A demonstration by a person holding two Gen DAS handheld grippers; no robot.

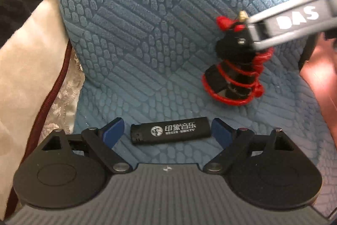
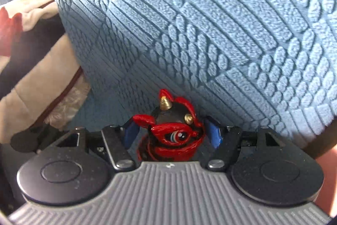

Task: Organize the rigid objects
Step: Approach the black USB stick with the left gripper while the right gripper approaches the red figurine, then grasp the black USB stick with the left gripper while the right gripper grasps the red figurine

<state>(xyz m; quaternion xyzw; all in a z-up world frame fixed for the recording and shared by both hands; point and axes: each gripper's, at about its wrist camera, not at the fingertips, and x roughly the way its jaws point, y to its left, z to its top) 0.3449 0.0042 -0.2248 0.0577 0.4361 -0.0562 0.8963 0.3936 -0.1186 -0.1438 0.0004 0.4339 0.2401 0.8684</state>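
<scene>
Two small things sit on the blue cushion [image 1: 147,35], and neither one looks put away yet. So the tidying seems to be at its start, with both things left to move.

Low in the middle of the left view lies the black lighter [image 1: 170,132]. It lies flat, and its long side runs from left to right across the picture, with the white writing facing up. The left gripper [image 1: 168,135] has its fingers [image 1: 114,130] spread wide, one on each side of the lighter, not touching it.

On the right side of that view stands the red and black toy [image 1: 233,69]. It stands up tall with red string wound round it, and its gold horn points to the top of the picture. The right gripper [image 2: 171,134] has its fingers [image 2: 213,133] fairly wide, one on each side of the toy's head. There are small gaps, so it does not look squeezed yet.

A tan cloth [image 1: 27,56] lies at the left.
</scene>
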